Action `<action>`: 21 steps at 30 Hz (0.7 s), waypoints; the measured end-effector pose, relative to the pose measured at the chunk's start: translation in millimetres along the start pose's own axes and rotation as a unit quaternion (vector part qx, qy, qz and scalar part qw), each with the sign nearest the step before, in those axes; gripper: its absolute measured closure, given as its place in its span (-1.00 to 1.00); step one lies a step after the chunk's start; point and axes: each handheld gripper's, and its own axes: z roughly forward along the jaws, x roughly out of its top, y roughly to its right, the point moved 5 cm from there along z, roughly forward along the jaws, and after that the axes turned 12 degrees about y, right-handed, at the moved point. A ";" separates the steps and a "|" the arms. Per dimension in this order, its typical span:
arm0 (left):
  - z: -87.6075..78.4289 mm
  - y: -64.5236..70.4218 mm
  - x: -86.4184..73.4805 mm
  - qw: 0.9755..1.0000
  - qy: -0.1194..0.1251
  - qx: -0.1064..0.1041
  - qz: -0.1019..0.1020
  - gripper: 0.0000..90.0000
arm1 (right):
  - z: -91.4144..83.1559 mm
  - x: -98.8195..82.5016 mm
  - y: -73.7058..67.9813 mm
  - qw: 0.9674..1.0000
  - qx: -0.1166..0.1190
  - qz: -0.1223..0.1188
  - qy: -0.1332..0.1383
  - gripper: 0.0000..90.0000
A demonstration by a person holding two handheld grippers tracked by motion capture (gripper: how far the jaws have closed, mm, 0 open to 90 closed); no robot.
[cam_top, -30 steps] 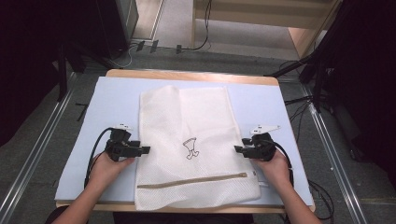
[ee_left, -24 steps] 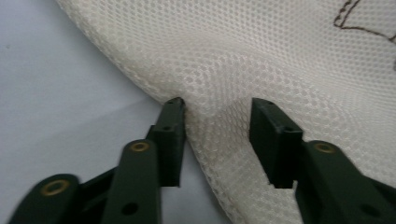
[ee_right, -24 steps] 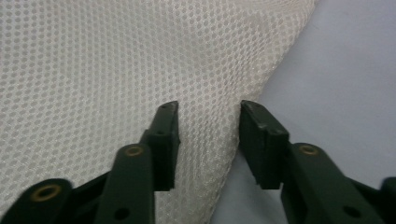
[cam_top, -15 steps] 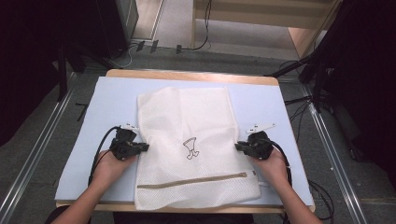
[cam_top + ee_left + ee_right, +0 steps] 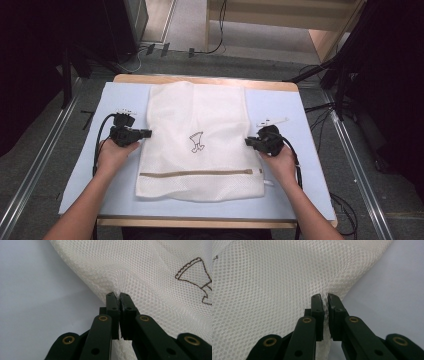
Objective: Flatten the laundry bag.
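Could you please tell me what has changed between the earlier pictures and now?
Both grippers closed on the mesh bag: the left gripper pinched its left edge, the right gripper its right edge, and each pulled outward slightly. The bag stayed flat on the blue mat.

You see a white open-weave mesh cloth bag (image 5: 195, 145) with a tan zip (image 5: 200, 173), on a smooth matt pale blue mat (image 5: 285, 110); the table edge (image 5: 205, 80) is bare wood; your gripper jaws are matt black plastic with brass-coloured rivets.

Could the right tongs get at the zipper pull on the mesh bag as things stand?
Probably not yet: the right tongs are shut on the edge of the mesh bag. The zipper pull lies bare just below them, so they would have to let go first.
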 end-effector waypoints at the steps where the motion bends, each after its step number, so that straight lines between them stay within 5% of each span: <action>1: 3.1 -3.1 3.6 1.000 0.003 0.001 0.001 0.97 | 3.3 2.9 2.7 1.000 -0.003 0.005 0.004 0.91; 6: 22.3 -15.1 19.5 1.000 0.010 0.013 0.005 0.97 | 17.4 15.2 15.2 1.000 -0.014 0.015 0.023 0.90; 12: 36.6 -29.0 26.3 1.000 0.018 0.009 -0.021 0.95 | 33.7 18.9 21.8 0.999 -0.017 0.034 0.019 0.89; 16: 37.0 -31.0 26.0 1.000 0.017 0.006 -0.012 0.88 | 37.6 13.1 20.9 0.999 -0.019 0.038 0.003 0.85; 21: 30.6 -33.0 29.7 0.999 0.039 0.000 -0.023 0.43 | 34.0 10.9 21.0 0.999 -0.010 0.043 0.002 0.50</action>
